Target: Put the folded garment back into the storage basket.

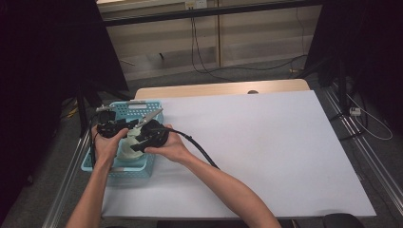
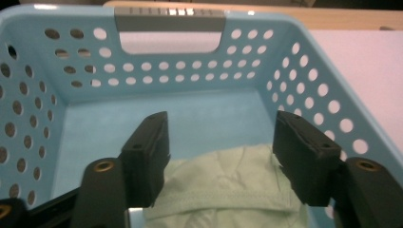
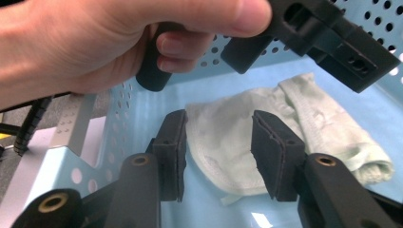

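Left gripper (image 2: 221, 156) and right gripper (image 3: 218, 152): jaws apart, gripping nothing, both hovering over the pale green cloth (image 3: 266, 128). Cloth lies bunched on the basket (image 1: 142, 105) floor, apparently deposited; withdrawal left. Basket sits at the bench's (image 1: 266, 142) left edge; walls close in, bench rightward is open.

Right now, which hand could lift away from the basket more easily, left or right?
Probably the right. Its tool is open above the pale green cloth in the blue basket, nearer the open table. The left tool, also open, is against the basket's outer side.
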{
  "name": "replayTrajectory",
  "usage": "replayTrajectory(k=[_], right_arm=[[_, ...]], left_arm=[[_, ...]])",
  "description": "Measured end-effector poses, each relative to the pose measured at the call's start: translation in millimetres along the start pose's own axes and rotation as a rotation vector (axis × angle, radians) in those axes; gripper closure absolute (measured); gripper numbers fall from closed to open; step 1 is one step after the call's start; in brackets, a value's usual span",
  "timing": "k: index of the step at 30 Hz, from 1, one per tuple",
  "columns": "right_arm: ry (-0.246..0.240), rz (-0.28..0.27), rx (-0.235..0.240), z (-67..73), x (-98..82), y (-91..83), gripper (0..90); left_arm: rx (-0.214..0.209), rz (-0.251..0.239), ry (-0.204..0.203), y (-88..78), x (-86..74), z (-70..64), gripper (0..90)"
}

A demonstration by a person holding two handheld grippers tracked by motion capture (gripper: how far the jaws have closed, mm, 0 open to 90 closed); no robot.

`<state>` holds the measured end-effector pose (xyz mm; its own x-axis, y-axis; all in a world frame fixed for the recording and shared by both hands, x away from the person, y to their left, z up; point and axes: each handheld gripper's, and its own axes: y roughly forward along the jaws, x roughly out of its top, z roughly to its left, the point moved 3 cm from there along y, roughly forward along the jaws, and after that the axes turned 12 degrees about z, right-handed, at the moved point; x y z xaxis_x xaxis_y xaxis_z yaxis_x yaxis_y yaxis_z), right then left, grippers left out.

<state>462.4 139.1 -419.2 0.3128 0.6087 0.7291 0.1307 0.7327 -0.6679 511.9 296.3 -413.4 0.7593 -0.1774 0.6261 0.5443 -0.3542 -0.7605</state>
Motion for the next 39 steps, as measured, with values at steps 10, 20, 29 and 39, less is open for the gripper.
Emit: replayTrajectory(k=[10, 20, 29, 39], right_arm=[[0.007, -0.028, -0.022, 0.4, -2.0, -17.0, 49.7], [0.03, -0.032, -0.054, 0.7, -6.7, -32.5, 32.6], [0.086, -0.082, -0.132, -3.9, -22.9, -62.4, 17.5], [0.112, -0.068, -0.144, -9.3, -41.4, -80.1, 8.1]], left_arm=[[-0.006, -0.105, 0.059, -12.5, 3.6, -11.2, 12.9], [-0.062, -0.151, 0.088, -23.0, 3.6, -20.0, 4.8], [-0.098, -0.204, 0.158, -41.1, 0.3, -39.2, 4.2], [-0.114, -0.203, 0.154, -38.3, -16.6, -57.6, 4.6]])
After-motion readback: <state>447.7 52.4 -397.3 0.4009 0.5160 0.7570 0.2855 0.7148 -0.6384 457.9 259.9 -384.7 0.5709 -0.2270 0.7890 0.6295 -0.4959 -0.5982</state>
